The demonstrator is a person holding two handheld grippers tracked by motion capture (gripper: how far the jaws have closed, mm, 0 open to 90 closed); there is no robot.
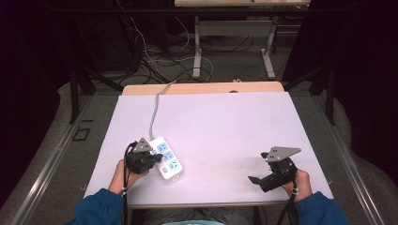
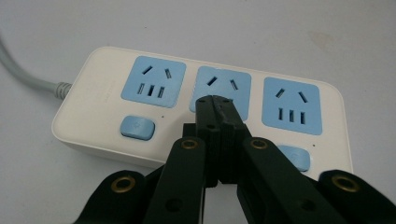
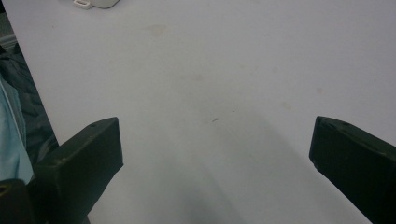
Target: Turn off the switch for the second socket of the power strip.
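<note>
Your left gripper (image 2: 215, 103), jaws closed on nothing, rests its tip over the white plastic power strip's (image 2: 107, 93) middle blue socket near the blue switches, none visibly pressed yet, while your right gripper (image 3: 215, 154) waits wide open.

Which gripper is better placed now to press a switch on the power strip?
Left. The left gripper, jaws shut, hangs over the power strip's middle socket, near its blue switches. The right gripper, open, is far off over bare table.

Table lit from above, surroundings v. dark; right gripper view soft, shadowed.
</note>
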